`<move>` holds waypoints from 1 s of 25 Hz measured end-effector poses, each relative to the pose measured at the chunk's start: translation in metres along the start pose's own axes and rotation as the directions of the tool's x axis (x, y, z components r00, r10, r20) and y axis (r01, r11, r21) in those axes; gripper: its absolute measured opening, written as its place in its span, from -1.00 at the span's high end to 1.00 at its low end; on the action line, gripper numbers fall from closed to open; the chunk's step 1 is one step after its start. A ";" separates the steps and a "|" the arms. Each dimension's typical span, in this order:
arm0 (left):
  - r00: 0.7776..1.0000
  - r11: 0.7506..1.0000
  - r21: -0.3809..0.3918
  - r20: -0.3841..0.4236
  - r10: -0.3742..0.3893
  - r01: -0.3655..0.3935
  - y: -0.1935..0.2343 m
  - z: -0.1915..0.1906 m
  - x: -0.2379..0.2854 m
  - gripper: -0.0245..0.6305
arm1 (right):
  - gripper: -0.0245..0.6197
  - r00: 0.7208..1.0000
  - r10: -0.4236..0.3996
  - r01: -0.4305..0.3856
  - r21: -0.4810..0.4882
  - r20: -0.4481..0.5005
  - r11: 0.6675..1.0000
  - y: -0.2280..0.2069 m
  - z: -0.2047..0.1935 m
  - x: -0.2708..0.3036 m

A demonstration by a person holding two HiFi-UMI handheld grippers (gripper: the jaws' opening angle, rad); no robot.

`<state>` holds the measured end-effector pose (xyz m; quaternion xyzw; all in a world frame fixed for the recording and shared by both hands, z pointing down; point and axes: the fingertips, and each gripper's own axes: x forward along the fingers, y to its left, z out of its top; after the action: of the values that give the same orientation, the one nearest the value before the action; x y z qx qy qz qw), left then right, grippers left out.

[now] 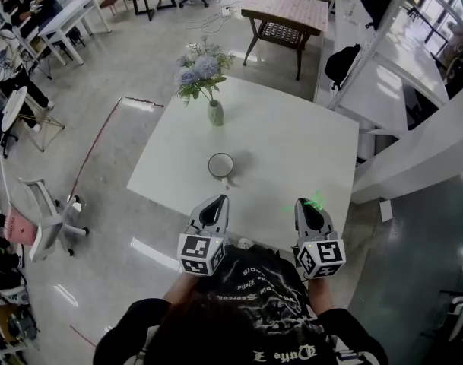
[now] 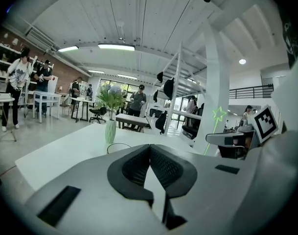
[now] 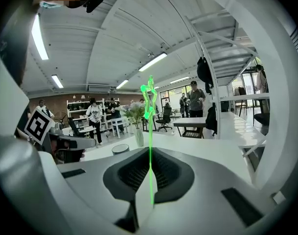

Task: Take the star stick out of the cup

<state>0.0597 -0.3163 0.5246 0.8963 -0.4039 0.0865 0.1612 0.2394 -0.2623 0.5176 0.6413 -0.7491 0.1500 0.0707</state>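
Observation:
A thin green star stick (image 3: pixel 149 131) stands upright between the jaws of my right gripper (image 3: pixel 150 152), which is shut on its shaft; the star tip (image 3: pixel 148 98) rises above the jaws. In the head view the right gripper (image 1: pixel 309 206) hovers over the near right part of the table, with the star stick (image 1: pixel 315 201) at its tip. The white cup (image 1: pixel 220 165) sits mid-table, clear of the stick and apart from both grippers. My left gripper (image 1: pixel 214 207) is near the front edge, shut with nothing in it (image 2: pixel 149 149). The left gripper view also shows the cup (image 2: pixel 118 147) and star stick (image 2: pixel 218 114).
A pale vase with blue and white flowers (image 1: pixel 214 112) stands behind the cup on the white table (image 1: pixel 292 139). A white stair structure (image 1: pixel 413 90) runs close along the table's right side. Chairs, desks and people fill the room beyond.

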 end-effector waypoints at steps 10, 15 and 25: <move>1.000 1.000 0.005 -0.003 0.009 -0.009 -0.002 0.001 0.000 0.86 | 0.87 0.999 0.035 -0.035 -0.023 -0.026 0.999 0.009 -0.004 0.003; 1.000 1.000 0.002 0.000 0.017 -0.017 0.001 -0.001 0.001 0.86 | 0.87 0.999 0.041 -0.042 -0.016 -0.030 0.999 0.008 -0.006 0.005; 1.000 1.000 -0.006 0.000 0.025 -0.025 0.010 -0.002 0.000 0.86 | 0.87 0.998 0.041 -0.043 -0.048 -0.043 0.998 0.014 -0.005 0.011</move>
<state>0.0526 -0.3217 0.5288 0.8907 -0.4153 0.0870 0.1629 0.2237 -0.2696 0.5240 0.6202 -0.7643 0.1464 0.0987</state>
